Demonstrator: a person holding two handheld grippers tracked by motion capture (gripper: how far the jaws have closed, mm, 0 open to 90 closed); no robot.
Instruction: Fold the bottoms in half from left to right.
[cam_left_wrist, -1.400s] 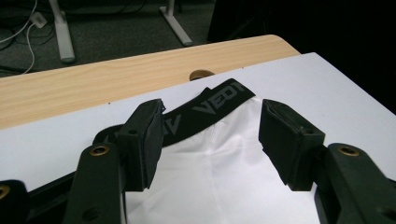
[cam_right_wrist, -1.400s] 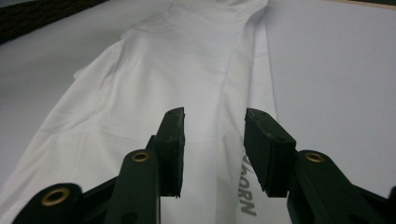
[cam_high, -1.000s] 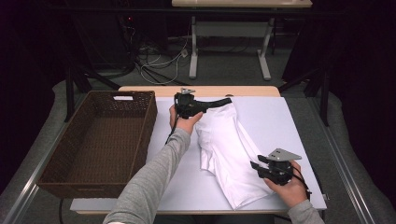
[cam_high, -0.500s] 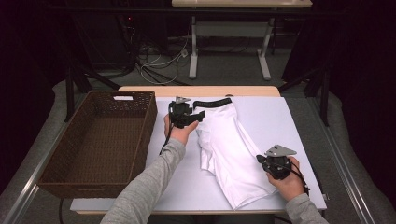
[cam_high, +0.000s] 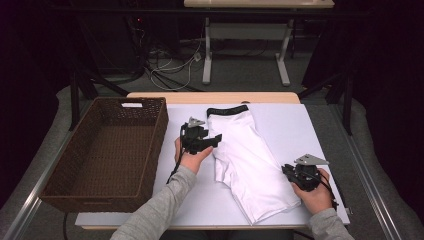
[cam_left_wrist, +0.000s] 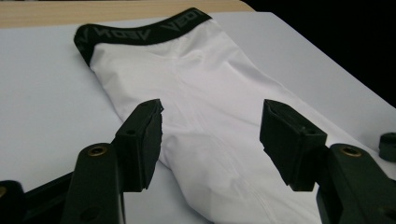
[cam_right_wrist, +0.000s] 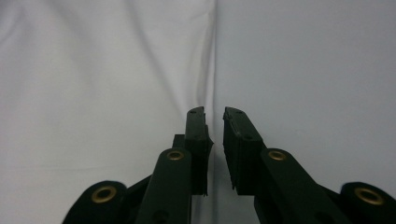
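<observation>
White shorts (cam_high: 247, 160) lie folded mid-surface. Left tongs (cam_left_wrist: 210, 135) hover released over them; right tongs (cam_right_wrist: 215, 122), just parting slightly, hold nothing at the right edge. Next probably: grasp and fold.

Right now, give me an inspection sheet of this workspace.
Surface: white mat over a wooden table top.
Job's things: white shorts with a black waistband, lying flat, slanted across the mat.
Clutter: empty wicker basket left of the mat.
Grippers: left gripper at the shorts' left edge, jaws open, over the cloth. Right gripper at the shorts' right edge, jaws nearly closed with a narrow gap, just opening a little, aligned on the cloth's edge.
Cables: one trails from each gripper; loose cables on the floor beyond.
Surroundings: dark room, another table's legs behind.
</observation>
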